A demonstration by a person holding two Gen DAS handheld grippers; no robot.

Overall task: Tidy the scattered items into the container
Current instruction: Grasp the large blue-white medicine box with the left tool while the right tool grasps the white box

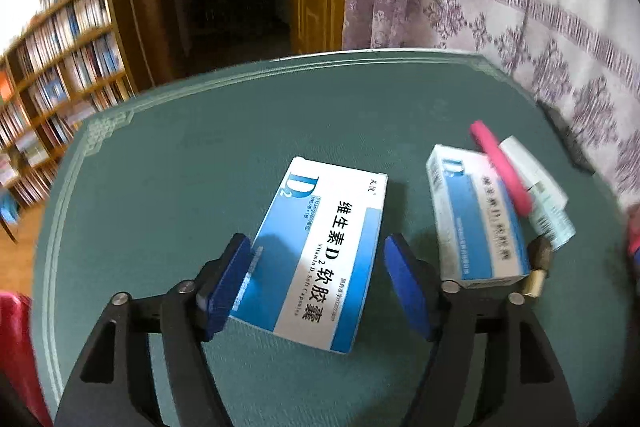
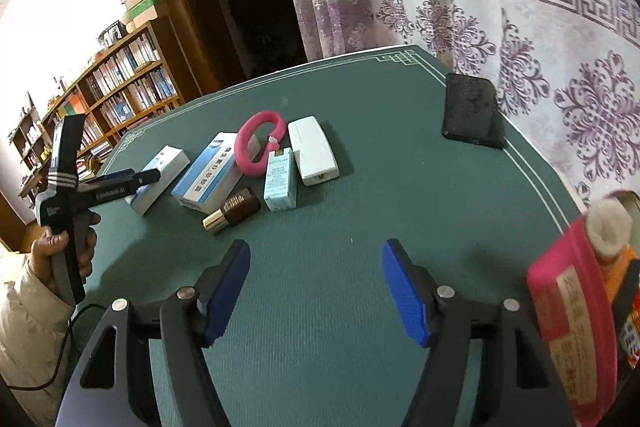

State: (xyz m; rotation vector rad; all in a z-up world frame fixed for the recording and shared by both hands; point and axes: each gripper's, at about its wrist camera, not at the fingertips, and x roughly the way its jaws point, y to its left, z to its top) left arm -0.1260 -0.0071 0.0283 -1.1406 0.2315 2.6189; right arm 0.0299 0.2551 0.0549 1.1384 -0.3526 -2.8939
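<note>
Left wrist: "Vitamin D2" box

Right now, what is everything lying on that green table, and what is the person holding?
vitamin boxes: two, blue and white, left part of the table; one lies between the left gripper's fingers
pink ring: one, pink, leaning on the farther vitamin box
small teal box: one, pale teal, middle of the cluster
white case: one, white, right of the teal box
brown bottle: one, brown with gold cap, on its side in front
phone: one, black, far right by the curtain
red container: one, red, right edge
table: one, green
left gripper: one, black, blue pads, open
right gripper: one, open, empty
</note>
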